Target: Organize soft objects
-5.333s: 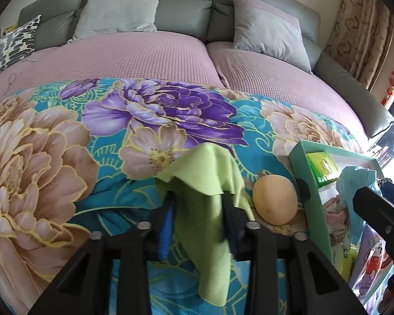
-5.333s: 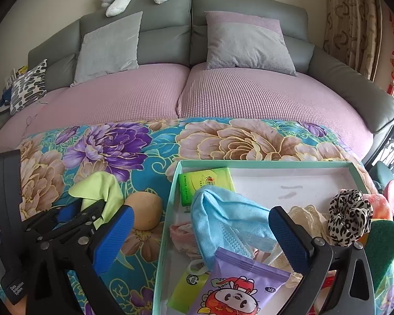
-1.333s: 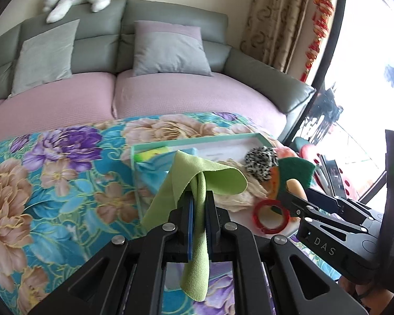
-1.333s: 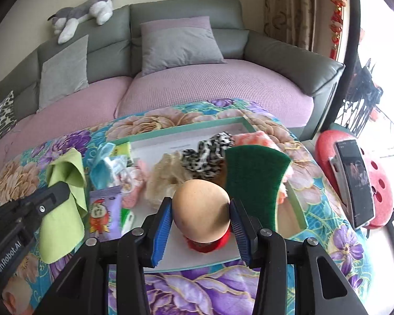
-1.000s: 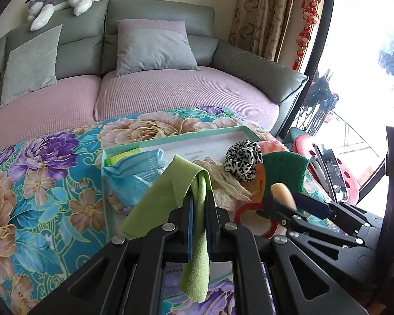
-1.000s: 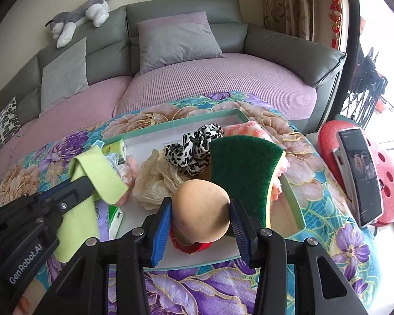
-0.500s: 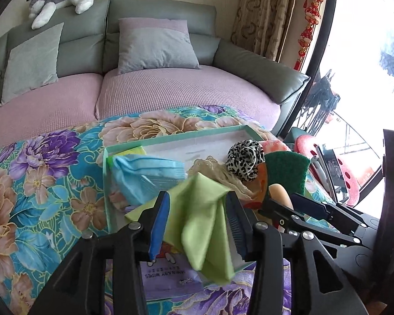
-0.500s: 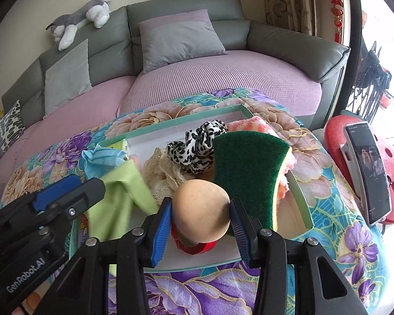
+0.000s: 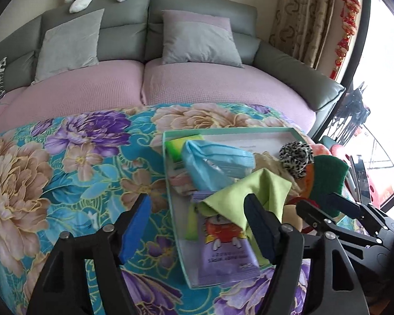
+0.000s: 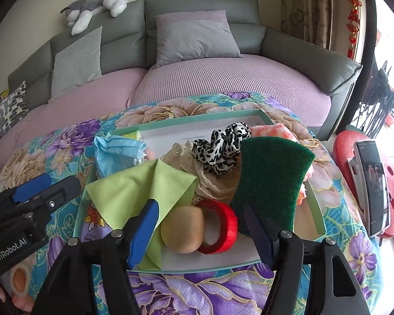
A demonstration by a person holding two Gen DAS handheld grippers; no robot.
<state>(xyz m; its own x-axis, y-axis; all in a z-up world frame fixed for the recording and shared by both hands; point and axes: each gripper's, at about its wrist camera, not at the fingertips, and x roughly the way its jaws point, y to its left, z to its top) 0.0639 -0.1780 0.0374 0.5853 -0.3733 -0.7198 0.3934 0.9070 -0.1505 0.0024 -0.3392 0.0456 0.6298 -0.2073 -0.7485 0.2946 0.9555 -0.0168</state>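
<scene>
A light green cloth point(image 9: 252, 189) point(image 10: 144, 186) lies loose in the teal-rimmed tray point(image 9: 166, 162) point(image 10: 197, 117), draped over a purple pouch point(image 9: 223, 246). My left gripper point(image 9: 197, 210) hangs over the tray's left edge; its jaws are opening, nothing pressed between them. A tan foam ball point(image 10: 182, 229) rests in the tray against a red tape ring point(image 10: 220, 225). My right gripper point(image 10: 201, 218) stands just above the ball, its jaws opening, the pads clear of it. The tray also holds a blue mask point(image 10: 118, 152), a leopard scrunchie point(image 10: 223, 144) and a green scouring pad point(image 10: 270, 178).
The tray sits on a floral blanket point(image 9: 65, 173) spread over a pink and grey sofa point(image 9: 197, 84) with cushions. A phone point(image 10: 373, 183) lies on a red stool to the right. A plush dog point(image 10: 97, 2) rests on the sofa back.
The left jaws opened and the green cloth dropped into the tray; the left gripper drew back to the left. The right jaws opened and the ball settled beside the red tape ring.
</scene>
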